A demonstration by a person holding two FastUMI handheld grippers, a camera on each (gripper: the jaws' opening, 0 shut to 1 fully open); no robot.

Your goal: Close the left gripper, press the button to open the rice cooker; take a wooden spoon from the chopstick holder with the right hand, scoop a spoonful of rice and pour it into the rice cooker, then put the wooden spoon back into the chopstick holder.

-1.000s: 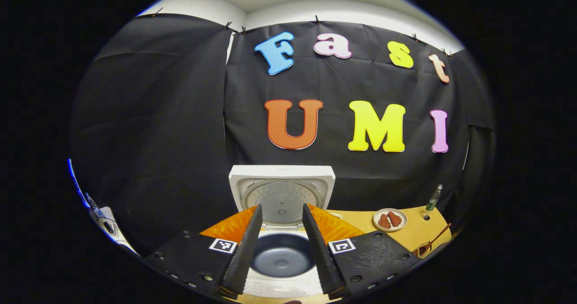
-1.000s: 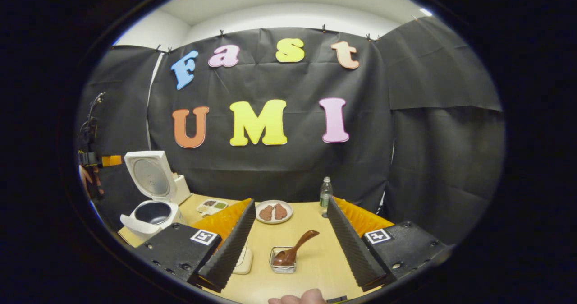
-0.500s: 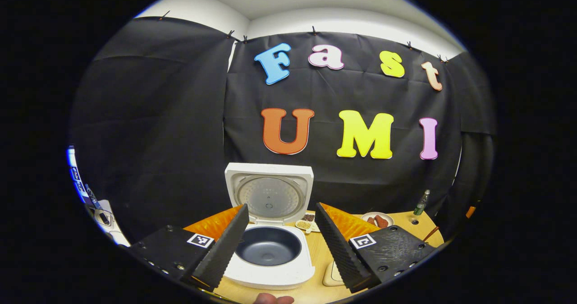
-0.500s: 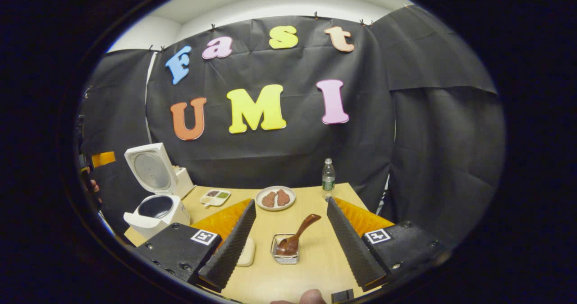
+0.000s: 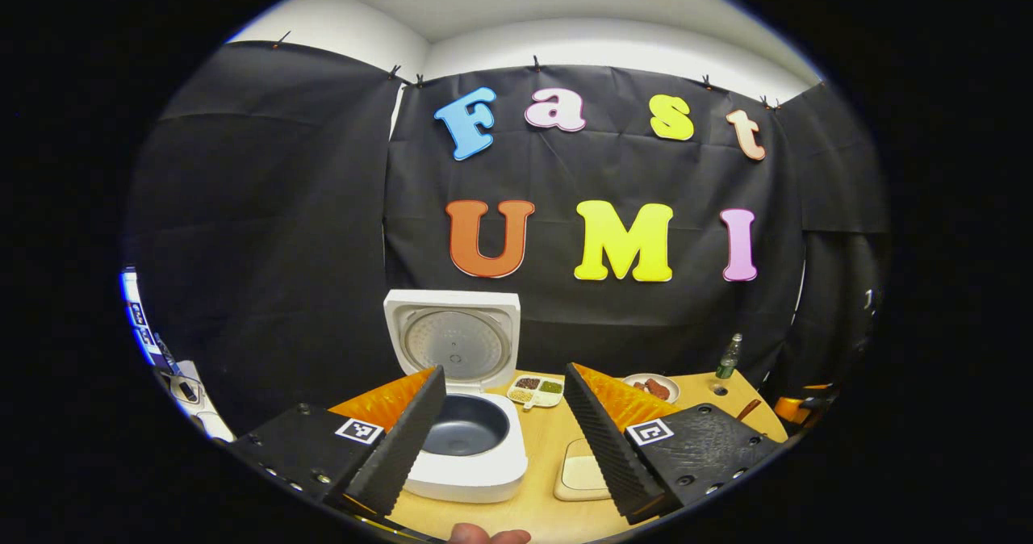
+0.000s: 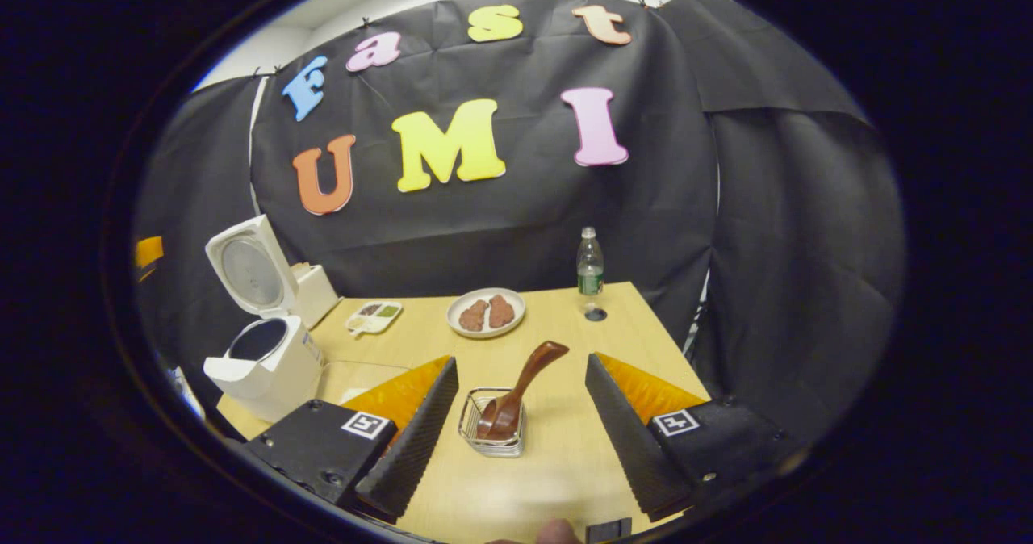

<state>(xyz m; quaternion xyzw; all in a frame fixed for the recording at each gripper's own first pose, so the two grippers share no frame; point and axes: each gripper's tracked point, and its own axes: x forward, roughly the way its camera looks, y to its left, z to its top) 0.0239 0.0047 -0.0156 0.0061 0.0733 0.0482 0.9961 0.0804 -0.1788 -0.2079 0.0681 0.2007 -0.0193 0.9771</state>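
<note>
the left gripper [image 5: 504, 439] has backed off the open rice cooker [image 5: 466, 439], fingers wide; the right gripper [image 6: 520, 431], fingers wide, nears the wooden spoon [image 6: 516, 391].

On the table [image 6: 565, 463], the cooker [image 6: 262, 358] stands at the left, lid up. A sectioned dish [image 6: 373, 316] lies right of it, then a plate [image 6: 486, 313], then a bottle [image 6: 590, 265] (near the back edge). The holder [image 6: 492, 423] sits in front, spoon [image 6: 516, 395] leaning in it.
</note>
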